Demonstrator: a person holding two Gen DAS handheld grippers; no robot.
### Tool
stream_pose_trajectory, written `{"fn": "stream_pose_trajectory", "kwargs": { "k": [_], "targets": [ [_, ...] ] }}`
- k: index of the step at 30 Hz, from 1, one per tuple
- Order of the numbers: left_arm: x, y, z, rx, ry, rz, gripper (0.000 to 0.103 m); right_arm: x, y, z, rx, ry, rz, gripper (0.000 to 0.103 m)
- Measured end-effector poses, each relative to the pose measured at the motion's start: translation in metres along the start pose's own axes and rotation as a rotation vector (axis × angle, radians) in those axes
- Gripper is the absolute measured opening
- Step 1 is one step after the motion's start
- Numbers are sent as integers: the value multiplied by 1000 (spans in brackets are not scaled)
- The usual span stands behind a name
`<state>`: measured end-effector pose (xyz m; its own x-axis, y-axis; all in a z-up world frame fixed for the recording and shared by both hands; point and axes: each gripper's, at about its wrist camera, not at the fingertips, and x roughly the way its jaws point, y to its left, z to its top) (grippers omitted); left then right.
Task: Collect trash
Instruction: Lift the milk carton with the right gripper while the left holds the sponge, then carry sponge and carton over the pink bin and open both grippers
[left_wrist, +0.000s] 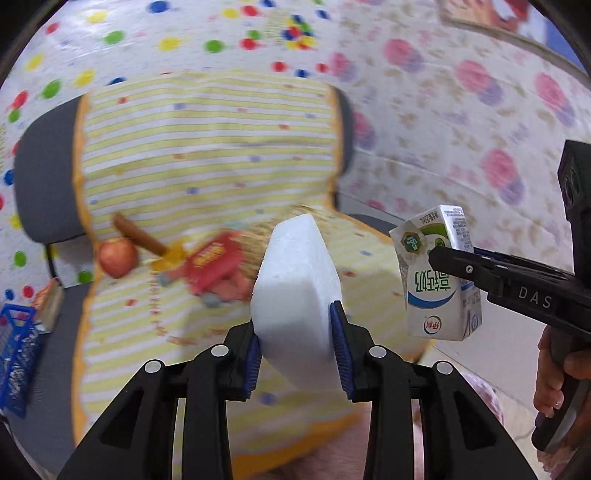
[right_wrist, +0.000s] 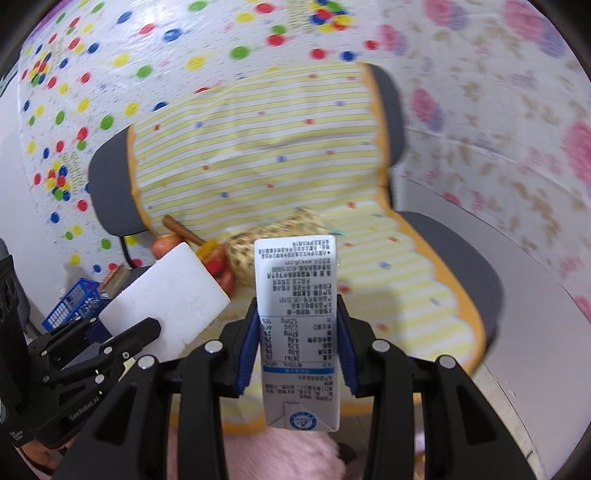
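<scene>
My left gripper (left_wrist: 297, 343) is shut on a white foam block (left_wrist: 295, 291) and holds it above the chair seat. My right gripper (right_wrist: 297, 350) is shut on a white milk carton (right_wrist: 297, 325), held upright in the air. The right gripper (left_wrist: 443, 258) with the carton (left_wrist: 436, 273) also shows at the right of the left wrist view. The left gripper (right_wrist: 122, 328) with the foam block (right_wrist: 170, 295) shows at the lower left of the right wrist view. An apple (left_wrist: 117, 256), a brown stick (left_wrist: 138, 234) and a red packet (left_wrist: 214, 264) lie on the chair.
A grey chair (right_wrist: 461, 258) with a yellow striped cover (right_wrist: 258, 147) fills the middle. A woven straw-coloured object (right_wrist: 280, 236) lies on the seat. A blue basket (left_wrist: 16, 354) stands on the floor at the left. Patterned sheets cover the wall behind.
</scene>
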<state>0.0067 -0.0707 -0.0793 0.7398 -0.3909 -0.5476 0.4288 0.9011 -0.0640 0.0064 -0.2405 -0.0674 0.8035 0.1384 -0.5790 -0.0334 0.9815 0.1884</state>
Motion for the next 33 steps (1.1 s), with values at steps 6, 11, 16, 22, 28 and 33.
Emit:
{"fn": "stream_pose_trajectory", "kwargs": {
  "k": [6, 11, 16, 22, 28, 33],
  "targets": [
    [7, -62, -23, 99, 26, -128, 35, -40, -36, -39, 61, 1, -107, 37],
    [14, -111, -39, 185, 57, -250, 36, -78, -66, -75, 127, 6, -207, 37],
    [21, -155, -54, 273, 87, -349, 36, -104, -97, -108, 210, 29, -282, 37],
    [36, -190, -61, 322, 139, -408, 47, -109, -134, -135, 311, 70, -310, 42],
    [48, -191, -60, 297, 179, -379, 67, -111, -147, -140, 325, 71, -314, 55],
    [44, -171, -57, 265, 165, -320, 67, -108, -149, -136, 323, 69, -297, 55]
  ]
}}
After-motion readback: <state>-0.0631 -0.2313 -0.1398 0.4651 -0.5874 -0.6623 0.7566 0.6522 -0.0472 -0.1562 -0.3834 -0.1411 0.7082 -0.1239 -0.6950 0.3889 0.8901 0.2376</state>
